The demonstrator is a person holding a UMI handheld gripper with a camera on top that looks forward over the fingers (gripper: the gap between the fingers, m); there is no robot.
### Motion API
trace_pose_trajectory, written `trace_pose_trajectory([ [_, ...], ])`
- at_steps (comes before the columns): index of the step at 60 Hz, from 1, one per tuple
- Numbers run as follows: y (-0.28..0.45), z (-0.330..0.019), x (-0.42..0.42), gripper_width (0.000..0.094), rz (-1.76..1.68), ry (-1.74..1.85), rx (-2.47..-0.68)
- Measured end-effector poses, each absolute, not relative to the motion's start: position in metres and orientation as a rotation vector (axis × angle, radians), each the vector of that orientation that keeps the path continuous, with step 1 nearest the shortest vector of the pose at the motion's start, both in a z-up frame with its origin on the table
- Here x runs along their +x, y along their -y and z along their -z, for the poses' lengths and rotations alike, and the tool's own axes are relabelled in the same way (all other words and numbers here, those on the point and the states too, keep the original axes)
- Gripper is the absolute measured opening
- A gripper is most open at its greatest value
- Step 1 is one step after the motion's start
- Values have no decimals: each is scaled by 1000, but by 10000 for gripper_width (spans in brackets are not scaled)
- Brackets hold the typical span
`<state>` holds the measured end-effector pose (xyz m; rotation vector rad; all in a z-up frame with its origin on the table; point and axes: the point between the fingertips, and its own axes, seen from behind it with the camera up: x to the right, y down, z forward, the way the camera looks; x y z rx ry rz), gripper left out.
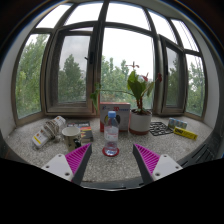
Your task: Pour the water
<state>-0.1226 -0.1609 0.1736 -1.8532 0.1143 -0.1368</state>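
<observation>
Two fingers [112, 160] stand wide apart with nothing held; your water bottle [112, 135] stands upright on the table [150, 158] just ahead, between them. A cup [71, 136], probably, sits close to its left; closing off-centre could topple either.

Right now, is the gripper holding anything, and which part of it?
Nothing is held. The gripper is open, with its jaws apart, and the water bottle stands on the windowsill just beyond them, untouched.
</observation>
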Motion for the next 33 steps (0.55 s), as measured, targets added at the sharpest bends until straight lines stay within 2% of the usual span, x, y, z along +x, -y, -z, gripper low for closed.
trace_pose_trajectory([
  [19,280,-170,-162,856,196,-128,-1890],
  [33,305,-185,-176,856,215,-121,-1859],
])
